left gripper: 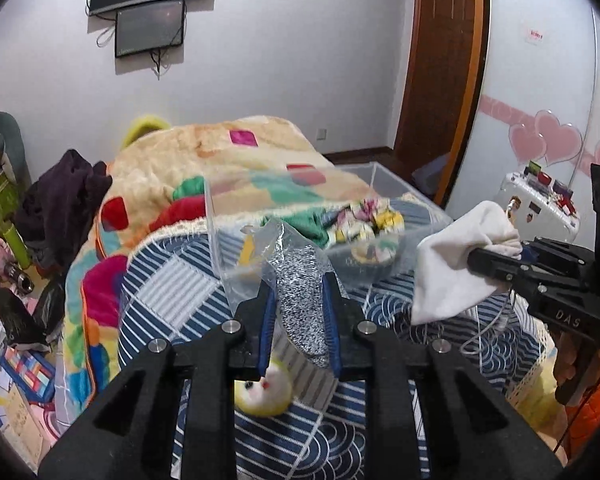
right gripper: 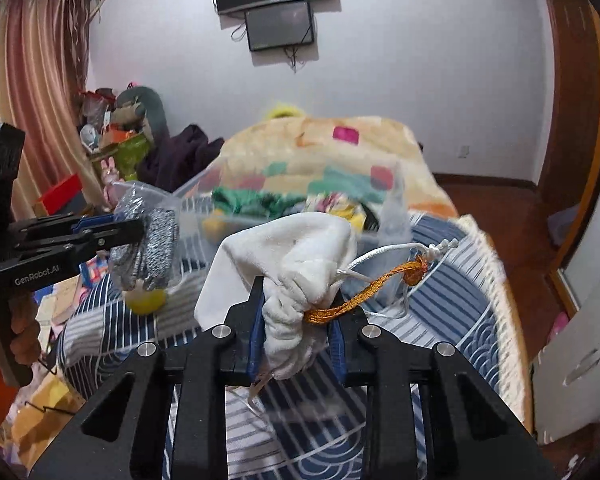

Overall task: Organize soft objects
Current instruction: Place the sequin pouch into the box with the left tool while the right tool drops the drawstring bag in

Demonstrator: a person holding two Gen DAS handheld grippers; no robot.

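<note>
My left gripper [left gripper: 300,280] is shut on a grey speckled knit item in a clear plastic bag [left gripper: 302,300], held above the bed; it also shows in the right wrist view [right gripper: 148,246]. My right gripper [right gripper: 298,292] is shut on a white drawstring pouch [right gripper: 288,256] with an orange cord [right gripper: 364,292], also seen in the left wrist view [left gripper: 452,268]. A clear plastic bin [left gripper: 424,200] on the bed ahead holds green and patterned soft items [left gripper: 364,220]. A yellow plush toy [left gripper: 264,394] lies on the bed below my left gripper.
The bed has a blue striped quilt [left gripper: 172,292] and a colourful blanket [left gripper: 204,152] behind the bin. Dark clothes [left gripper: 64,196] and clutter lie at the left. A white suitcase [left gripper: 540,204] stands at the right. A wooden door [left gripper: 440,60] is behind.
</note>
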